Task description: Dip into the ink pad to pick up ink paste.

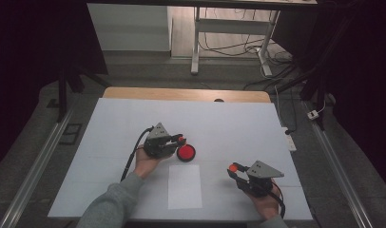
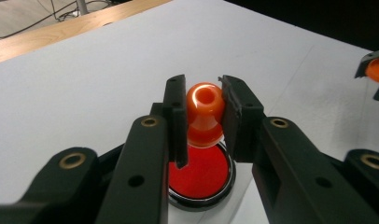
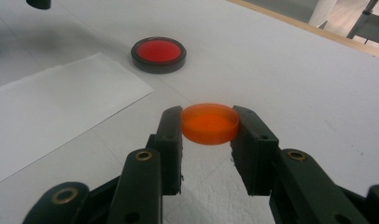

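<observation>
1. Left gripper [image 1: 180,140]: held in the person's left hand [image 1: 144,160] above the white table cover [image 1: 229,123]; its jaws are clamped on an orange stamp [image 2: 205,113], a knob-shaped piece with a round hollow in its top; the pads press the rounded head from both sides.
2. Stamp position: in the left gripper view it hangs directly over the red ink pad [image 2: 200,173]; whether its base touches the red surface cannot be told; nothing stands between the two.
3. Red ink pad: a round black case with a red inner face; it lies open on the table cover just beside the left gripper, near the upper corner of the white paper sheet [image 1: 185,186]; in the right gripper view it lies beyond the sheet's far corner.
4. Right gripper [image 1: 233,167]: held in the person's right hand [image 1: 265,203] near the front right of the table, well apart from the left gripper; its jaws are closed on an orange round lid [image 3: 210,123], a shallow translucent disc gripped edge to edge and held clear of the table.
5. White paper sheet: lies flat between the two hands, nearer the front edge; nothing rests on it.
6. Surroundings: a bare wooden table edge [image 1: 186,94] shows beyond the cover; desk legs [image 1: 197,42] and loose cables [image 1: 229,47] stand on the floor behind; a white power strip [image 1: 289,139] lies beside the table's right side.
</observation>
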Motion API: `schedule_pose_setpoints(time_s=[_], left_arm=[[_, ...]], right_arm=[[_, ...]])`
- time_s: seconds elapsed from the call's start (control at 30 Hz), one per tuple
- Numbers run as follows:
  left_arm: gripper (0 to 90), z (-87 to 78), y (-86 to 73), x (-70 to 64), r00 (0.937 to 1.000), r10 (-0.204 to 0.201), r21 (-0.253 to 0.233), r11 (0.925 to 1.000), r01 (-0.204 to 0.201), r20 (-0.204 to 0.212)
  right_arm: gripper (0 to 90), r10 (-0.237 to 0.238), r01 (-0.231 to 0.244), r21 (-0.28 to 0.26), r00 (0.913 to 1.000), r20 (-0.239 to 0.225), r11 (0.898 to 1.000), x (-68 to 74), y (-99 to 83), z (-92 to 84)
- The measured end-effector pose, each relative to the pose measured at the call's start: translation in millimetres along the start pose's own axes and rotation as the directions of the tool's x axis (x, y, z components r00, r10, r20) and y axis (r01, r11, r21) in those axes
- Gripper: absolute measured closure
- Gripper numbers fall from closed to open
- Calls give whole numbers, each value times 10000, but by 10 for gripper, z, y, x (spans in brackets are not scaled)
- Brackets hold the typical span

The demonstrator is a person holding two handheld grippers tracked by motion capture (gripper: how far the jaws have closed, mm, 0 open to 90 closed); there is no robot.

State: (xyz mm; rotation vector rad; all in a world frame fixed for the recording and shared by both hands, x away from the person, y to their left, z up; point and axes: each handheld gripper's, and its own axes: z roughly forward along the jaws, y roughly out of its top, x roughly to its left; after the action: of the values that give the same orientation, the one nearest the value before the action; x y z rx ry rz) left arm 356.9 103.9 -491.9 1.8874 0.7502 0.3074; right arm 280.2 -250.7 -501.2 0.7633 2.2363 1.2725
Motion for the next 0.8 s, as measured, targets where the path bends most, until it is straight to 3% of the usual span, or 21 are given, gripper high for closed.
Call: schedule_pose_setpoints(time_s=[0.37,0.8], left_arm=[[727,-126,52,-10,9995,45,23,10000,-45,304],[727,-261,53,-65,9973,407,309,9986,-427,607]], right_arm=[[639,28,-28,22,10000,38,10000,-10,-7,0],[639,162,-161,96,9999,-30,9998,-24,-40,13]])
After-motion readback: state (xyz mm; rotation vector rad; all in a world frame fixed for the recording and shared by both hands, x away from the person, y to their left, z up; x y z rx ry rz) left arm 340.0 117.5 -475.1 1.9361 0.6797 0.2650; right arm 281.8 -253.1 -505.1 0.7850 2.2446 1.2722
